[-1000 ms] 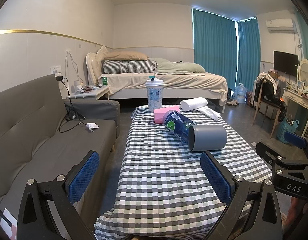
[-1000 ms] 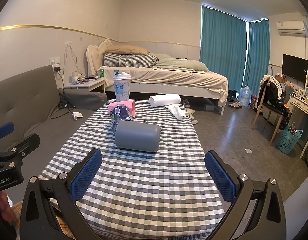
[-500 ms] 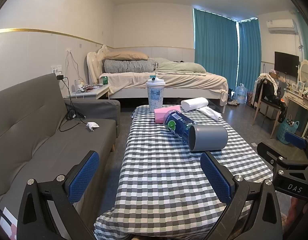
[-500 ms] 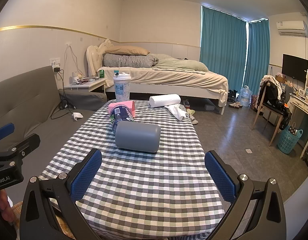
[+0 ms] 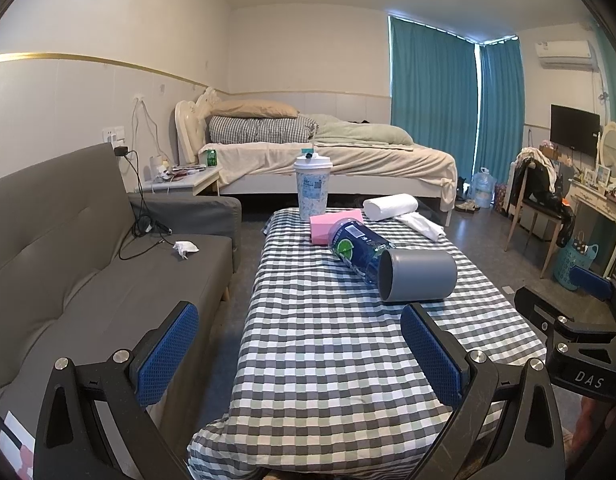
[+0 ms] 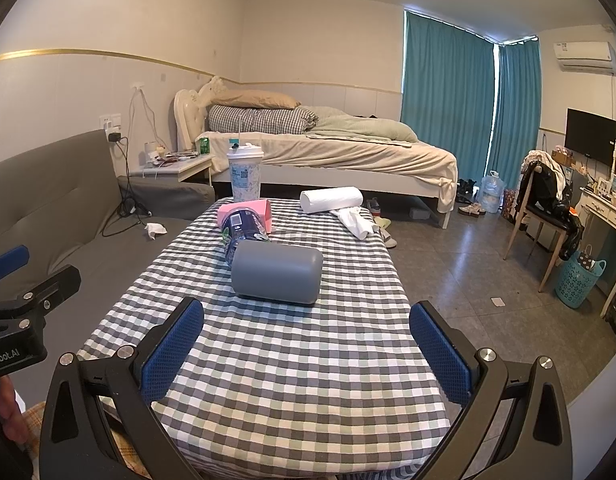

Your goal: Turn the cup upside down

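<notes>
Checked grey, green and white cloth covers the bench (image 5: 328,360), which runs lengthwise away from both cameras, with a grey sofa (image 5: 88,264) along its left side and a bed (image 6: 328,152) across the far end of the room. On the far part of the bench stand a tall white lidded tumbler (image 5: 313,186), a roll of white paper (image 6: 331,199) lying on its side with a crumpled white cloth (image 6: 354,220) just beside it, and a pink box (image 5: 335,225). A blue plastic bottle (image 5: 358,248) lies on its side against the pink box and touches the grey cup (image 6: 277,271) at its near end, so it sits right behind the cup. That cup is a plain matte grey cylinder with a rounded base, lying on its side near the middle of the bench, its open mouth turned toward the sofa side and its base toward the open floor. The left gripper (image 5: 300,356) hangs over the near left edge of the bench, jaws spread wide and holding nothing. The right gripper (image 6: 306,356) hangs over the near end, jaws likewise wide apart and empty, well short of the cup.
</notes>
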Action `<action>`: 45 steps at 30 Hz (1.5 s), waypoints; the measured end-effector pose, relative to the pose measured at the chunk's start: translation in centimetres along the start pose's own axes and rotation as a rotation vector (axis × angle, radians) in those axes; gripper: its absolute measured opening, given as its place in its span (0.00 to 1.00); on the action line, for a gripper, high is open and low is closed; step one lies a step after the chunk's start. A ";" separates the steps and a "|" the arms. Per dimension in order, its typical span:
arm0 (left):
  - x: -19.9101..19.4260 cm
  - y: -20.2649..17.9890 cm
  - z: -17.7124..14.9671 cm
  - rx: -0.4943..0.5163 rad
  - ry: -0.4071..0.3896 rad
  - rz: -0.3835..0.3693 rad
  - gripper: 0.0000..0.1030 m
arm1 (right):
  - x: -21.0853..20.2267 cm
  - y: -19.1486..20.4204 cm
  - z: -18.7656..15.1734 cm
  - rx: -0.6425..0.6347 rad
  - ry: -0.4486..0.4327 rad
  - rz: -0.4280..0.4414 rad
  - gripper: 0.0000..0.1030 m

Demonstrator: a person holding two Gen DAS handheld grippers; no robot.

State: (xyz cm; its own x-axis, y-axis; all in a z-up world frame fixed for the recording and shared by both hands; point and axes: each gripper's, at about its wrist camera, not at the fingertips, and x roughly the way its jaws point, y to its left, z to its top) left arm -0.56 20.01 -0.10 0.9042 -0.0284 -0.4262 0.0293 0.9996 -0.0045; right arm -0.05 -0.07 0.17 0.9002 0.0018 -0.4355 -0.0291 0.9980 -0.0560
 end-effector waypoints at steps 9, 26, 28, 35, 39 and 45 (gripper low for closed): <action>0.0 0.1 0.0 -0.003 0.000 -0.002 1.00 | -0.1 0.2 -0.1 -0.002 -0.002 0.001 1.00; 0.6 1.1 0.5 -0.053 0.008 -0.007 1.00 | -0.1 0.2 0.2 -0.018 -0.008 0.022 1.00; 0.7 1.2 0.6 -0.048 0.009 -0.001 1.00 | -0.1 0.2 0.3 -0.023 -0.009 0.026 1.00; 1.6 1.9 1.7 -0.049 0.036 0.014 1.00 | 0.2 -0.3 1.2 -0.010 -0.004 0.041 1.00; 3.9 3.2 2.9 -0.066 0.112 0.031 1.00 | 1.8 -0.3 3.6 -0.021 0.041 0.066 1.00; 8.3 5.8 4.7 -0.121 0.179 0.059 1.00 | 7.4 1.4 9.7 -0.057 0.137 0.112 1.00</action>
State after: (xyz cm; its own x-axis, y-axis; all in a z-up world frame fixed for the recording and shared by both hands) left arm 9.07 25.52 0.60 0.8123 0.0218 -0.5828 -0.0830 0.9934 -0.0786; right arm 10.77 1.92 5.62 0.8227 0.1001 -0.5595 -0.1540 0.9868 -0.0499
